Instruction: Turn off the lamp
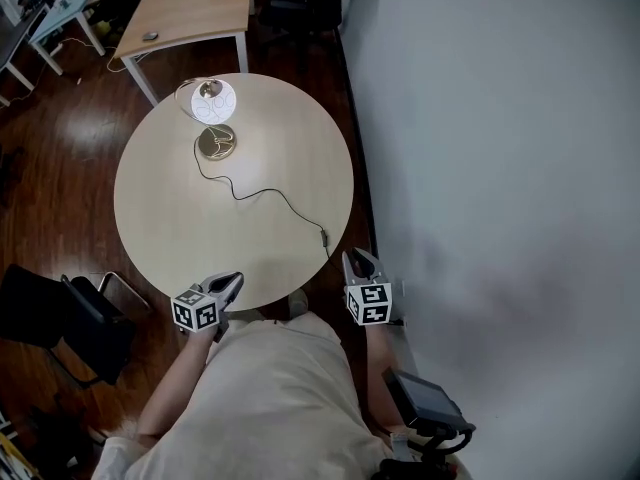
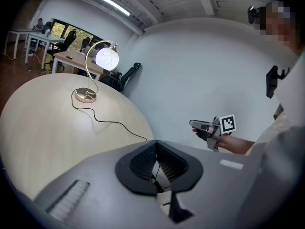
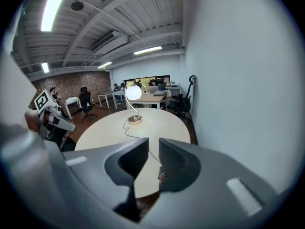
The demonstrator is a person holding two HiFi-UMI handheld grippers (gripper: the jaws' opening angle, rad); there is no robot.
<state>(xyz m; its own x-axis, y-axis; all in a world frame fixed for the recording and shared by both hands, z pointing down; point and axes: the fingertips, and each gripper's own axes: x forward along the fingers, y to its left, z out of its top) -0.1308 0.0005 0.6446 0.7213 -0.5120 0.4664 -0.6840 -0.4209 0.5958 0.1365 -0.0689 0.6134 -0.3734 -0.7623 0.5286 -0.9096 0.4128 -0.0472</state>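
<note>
Two grippers hover at the near edge of the round table [image 1: 170, 218], bottom centre of the head view. Left gripper [image 1: 232, 280]: jaws seem to meet at the tips, nothing in them. Right gripper [image 1: 360, 258]: jaws a narrow slit apart, empty. Lamp [image 1: 213, 103] stands lit at the table's upper left, its cord [image 1: 265, 193] snaking toward the right gripper.
</note>
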